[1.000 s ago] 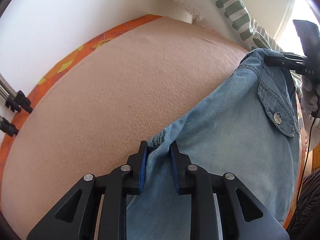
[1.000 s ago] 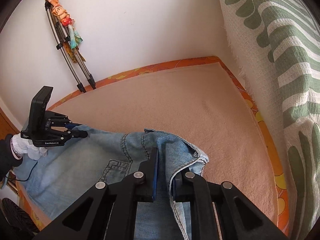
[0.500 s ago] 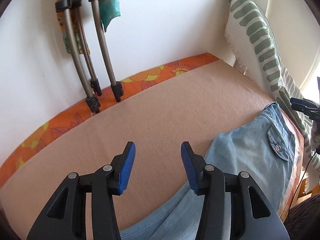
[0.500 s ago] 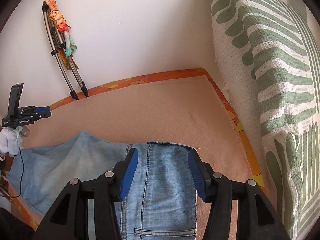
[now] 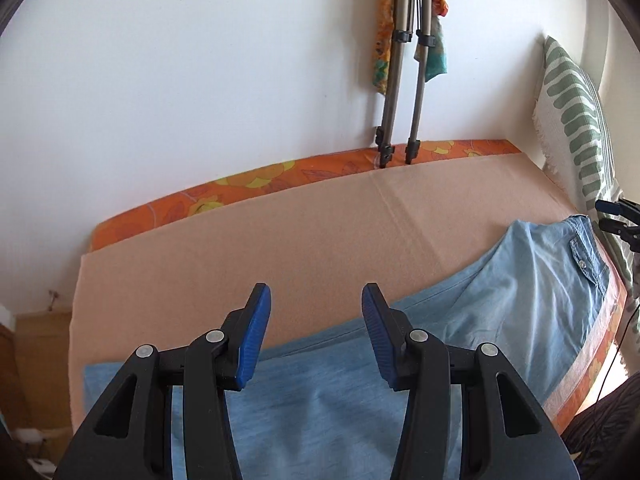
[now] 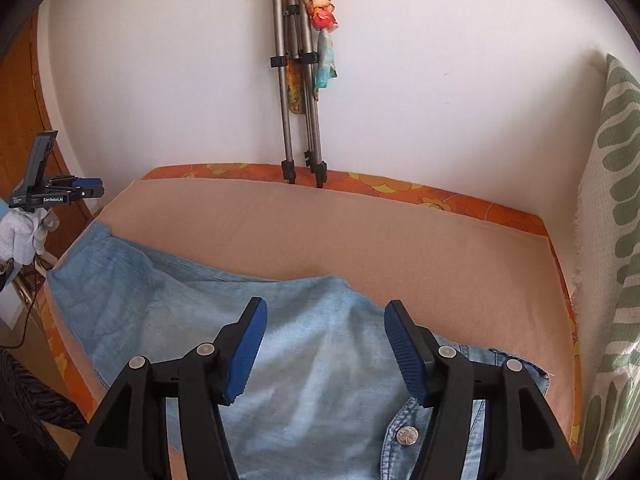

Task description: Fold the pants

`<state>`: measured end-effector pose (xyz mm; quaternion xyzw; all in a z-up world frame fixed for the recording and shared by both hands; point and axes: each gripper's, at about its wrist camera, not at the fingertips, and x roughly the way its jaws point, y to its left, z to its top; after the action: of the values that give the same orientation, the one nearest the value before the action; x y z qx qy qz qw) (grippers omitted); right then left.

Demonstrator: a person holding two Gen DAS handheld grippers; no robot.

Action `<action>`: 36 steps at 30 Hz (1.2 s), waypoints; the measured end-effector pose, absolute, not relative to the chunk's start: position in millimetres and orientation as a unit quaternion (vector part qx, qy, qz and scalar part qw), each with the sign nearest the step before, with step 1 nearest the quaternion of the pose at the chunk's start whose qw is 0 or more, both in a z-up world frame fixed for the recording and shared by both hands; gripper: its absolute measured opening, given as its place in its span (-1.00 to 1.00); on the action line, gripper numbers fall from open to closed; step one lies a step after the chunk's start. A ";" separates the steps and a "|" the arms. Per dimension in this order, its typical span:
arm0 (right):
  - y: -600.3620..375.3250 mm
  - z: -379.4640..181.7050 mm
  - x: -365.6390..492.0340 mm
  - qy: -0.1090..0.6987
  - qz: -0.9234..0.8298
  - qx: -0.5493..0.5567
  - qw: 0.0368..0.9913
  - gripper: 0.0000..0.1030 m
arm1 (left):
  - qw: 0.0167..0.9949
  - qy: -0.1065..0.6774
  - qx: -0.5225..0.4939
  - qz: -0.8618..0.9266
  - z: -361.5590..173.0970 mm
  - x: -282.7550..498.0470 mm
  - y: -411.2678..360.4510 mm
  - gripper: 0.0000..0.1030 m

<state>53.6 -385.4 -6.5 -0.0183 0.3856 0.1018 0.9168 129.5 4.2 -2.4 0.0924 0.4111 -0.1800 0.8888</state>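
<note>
Light blue denim pants [image 5: 520, 300] lie spread along the near side of a peach blanket [image 5: 280, 240], pocket flap to the right. My left gripper [image 5: 316, 320] hangs above them, open, with nothing between its blue pads. In the right wrist view the pants [image 6: 312, 380] fill the foreground, with a metal button [image 6: 407, 436] near the bottom. My right gripper [image 6: 324, 332] is above the cloth, its jaws opening and holding nothing. The left gripper [image 6: 60, 194] shows at the far left, held by a white-gloved hand [image 6: 24, 232]. The right gripper's tips [image 5: 616, 216] peek in at the right edge.
A folded tripod [image 6: 296, 80] with colourful cloth tied to it leans on the white wall behind the bed. A green-and-white patterned cushion [image 6: 616, 200] stands along the right side. An orange floral sheet [image 5: 240, 184] borders the blanket. Wooden furniture [image 6: 24, 120] is at left.
Both grippers were shut on the denim; they have let go, opened and lifted back. The pants now lie flat on the blanket.
</note>
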 end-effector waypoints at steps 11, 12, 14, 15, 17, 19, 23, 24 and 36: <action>-261.5 -41.5 139.5 0.435 0.246 -0.128 0.857 -0.23 | 0.876 0.481 0.020 -0.018 -85.5 74.3 167.6 -0.08; -252.9 -47.8 148.9 0.443 0.253 -0.138 0.849 -0.25 | 0.873 0.487 0.011 -0.009 -94.3 70.5 175.6 -0.08; -237.7 -62.2 165.2 0.456 0.267 -0.158 0.834 -0.25 | 0.869 0.495 -0.005 0.002 -110.4 62.4 188.7 -0.08; -232.0 -68.9 171.5 0.463 0.277 -0.165 0.826 -0.25 | 0.866 0.500 -0.011 0.008 -118.1 59.9 193.5 -0.08; -222.2 -82.1 178.9 0.471 0.297 -0.181 0.811 -0.25 | 0.861 0.508 -0.021 0.016 -130.2 56.2 200.0 -0.08; -211.9 -95.1 181.5 0.477 0.313 -0.206 0.795 -0.27 | 0.858 0.512 -0.031 0.013 -136.3 55.5 205.1 -0.08; -200.6 -120.0 179.5 0.489 0.337 -0.238 0.768 -0.36 | 0.860 0.509 -0.039 0.009 -139.7 56.4 210.7 -0.01; -198.4 -124.1 177.0 0.490 0.344 -0.243 0.763 -0.36 | 0.859 0.510 -0.044 0.007 -141.2 58.3 212.5 0.00; -178.0 -139.4 151.4 0.468 0.345 -0.304 0.754 -0.89 | 0.863 0.503 -0.055 0.004 -144.7 60.8 217.7 0.05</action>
<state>151.4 -178.0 -139.4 -0.3037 0.4684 0.3453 0.7544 60.8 217.7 -144.7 -0.0547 0.5029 0.0039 0.8626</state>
